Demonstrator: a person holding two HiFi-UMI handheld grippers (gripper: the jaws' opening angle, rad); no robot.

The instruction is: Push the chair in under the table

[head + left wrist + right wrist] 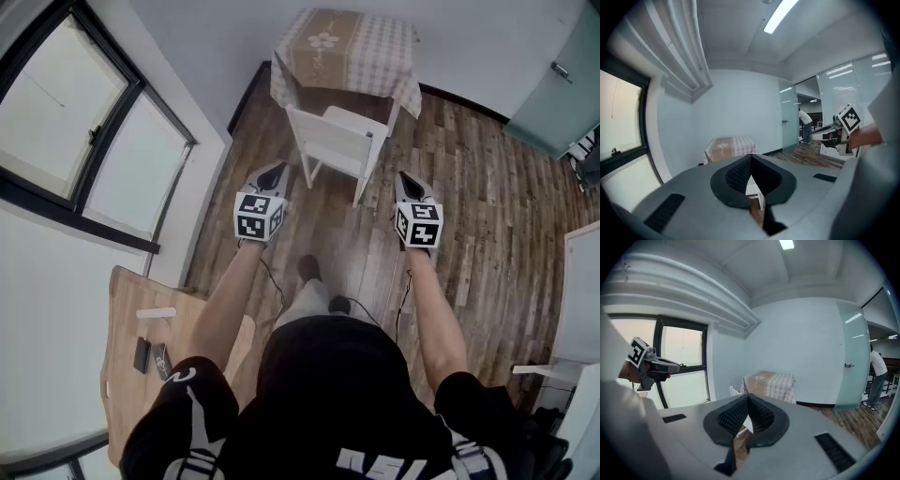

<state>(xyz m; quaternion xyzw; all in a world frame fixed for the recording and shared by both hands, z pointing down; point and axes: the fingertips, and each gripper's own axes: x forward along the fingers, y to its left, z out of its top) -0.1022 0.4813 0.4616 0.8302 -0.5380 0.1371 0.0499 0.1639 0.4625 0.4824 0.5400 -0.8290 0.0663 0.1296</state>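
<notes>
A small table (352,47) under a checked cloth stands against the far wall. The white chair (337,141) is pulled out in front of it, its back toward me. My left gripper (278,169) hovers just short of the chair's left rear corner, jaws shut and empty. At the chair's right rear side my right gripper (405,178) is also shut on nothing. In the left gripper view the closed left gripper (751,157) points at the table (729,147). The right gripper view shows the shut right gripper (747,397) below the table (769,383).
A large window (84,122) fills the left wall. A wooden desk (127,309) with small items sits at my lower left. A frosted glass door (562,84) is at the far right, with a person (877,373) beyond it. White furniture (581,309) lines the right edge.
</notes>
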